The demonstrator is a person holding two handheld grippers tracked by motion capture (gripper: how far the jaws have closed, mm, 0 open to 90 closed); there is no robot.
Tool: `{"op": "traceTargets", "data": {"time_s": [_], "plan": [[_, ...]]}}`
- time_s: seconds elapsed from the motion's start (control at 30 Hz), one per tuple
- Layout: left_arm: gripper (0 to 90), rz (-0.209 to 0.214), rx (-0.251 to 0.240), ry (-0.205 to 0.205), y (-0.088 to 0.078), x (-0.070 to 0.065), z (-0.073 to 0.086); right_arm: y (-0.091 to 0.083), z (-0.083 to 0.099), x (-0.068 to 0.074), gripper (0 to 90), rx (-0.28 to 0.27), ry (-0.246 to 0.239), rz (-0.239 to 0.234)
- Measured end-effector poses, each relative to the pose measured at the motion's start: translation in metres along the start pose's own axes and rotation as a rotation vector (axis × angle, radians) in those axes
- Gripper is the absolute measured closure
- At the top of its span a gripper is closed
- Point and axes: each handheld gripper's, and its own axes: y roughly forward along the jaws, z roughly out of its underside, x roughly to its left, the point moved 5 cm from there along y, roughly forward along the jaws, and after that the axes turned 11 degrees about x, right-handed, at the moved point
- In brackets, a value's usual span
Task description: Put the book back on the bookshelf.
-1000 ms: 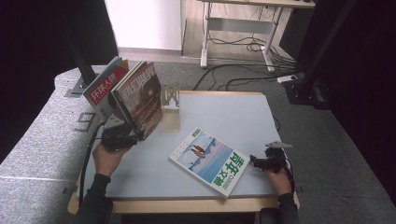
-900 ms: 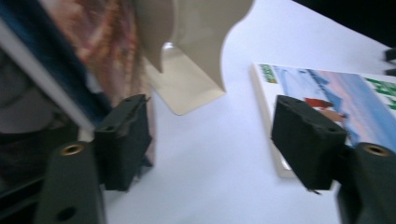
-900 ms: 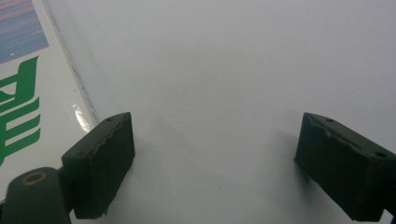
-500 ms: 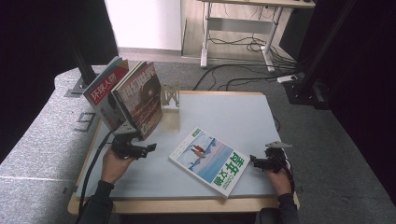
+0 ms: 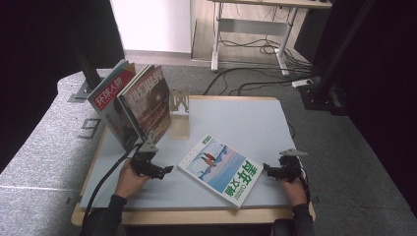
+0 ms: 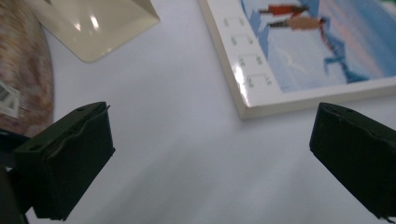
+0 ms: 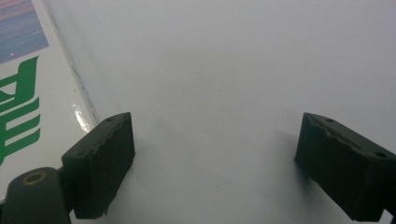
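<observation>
A magazine (image 5: 221,169) with a blue picture and green lettering lies flat in the middle of the pale table (image 5: 246,118). My left gripper (image 5: 167,170) sits low over the table just left of it. Its jaws have just been opening, and they stand open with nothing between them. In the left gripper view, the left gripper (image 6: 210,116) frames bare table, with the magazine's corner (image 6: 308,51) ahead on the right. My right gripper (image 5: 266,170) rests at the magazine's right end, open and empty. In the right gripper view, the right gripper (image 7: 215,126) has the magazine's edge (image 7: 28,93) beside one jaw.
Two magazines, a red-covered one (image 5: 110,98) and a brown-covered one (image 5: 150,103), stand leaning at the table's far left against a metal bookend (image 5: 179,101). A desk frame with cables (image 5: 255,44) stands on the floor beyond the table.
My left gripper has come away from the foot of the standing magazines, sinking toward the table and the flat magazine, and its jaws have spread wide. The right gripper has stayed put.
</observation>
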Motion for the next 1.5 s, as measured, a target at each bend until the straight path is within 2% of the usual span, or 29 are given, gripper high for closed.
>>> {"op": "traceTargets", "data": {"time_s": [0.23,0.3,0.4,0.43,0.6,1.33,1.43,1.5], "plan": [[0.0,0.011,0.042,0.017,0.012,-0.002,0.006,0.000,0.000,0.000,10.9,0.000,0.000,0.000],[0.0,0.010,0.073,0.022,0.019,-0.001,0.011,0.000,0.000,0.000,10.9,0.000,0.000,-0.001],[0.0,0.014,0.093,0.019,0.023,0.001,0.015,0.000,0.000,0.000,10.9,0.000,0.000,0.000],[0.0,0.020,0.115,0.015,0.028,0.003,0.019,0.000,0.000,0.000,10.9,0.000,0.000,0.000],[0.0,-0.020,0.107,0.040,0.031,0.000,0.021,0.000,0.000,0.000,10.9,-0.001,0.000,0.000],[0.0,-0.023,0.106,0.039,0.031,0.000,0.021,0.000,0.000,0.000,11.0,0.001,-0.001,-0.003],[0.0,-0.028,0.112,0.027,0.030,-0.001,0.020,-0.002,0.000,0.000,11.0,0.005,-0.005,-0.008],[4.6,-0.032,0.109,0.046,0.028,-0.002,0.017,-0.006,0.000,-0.001,11.0,-0.009,-0.003,-0.008]]}}
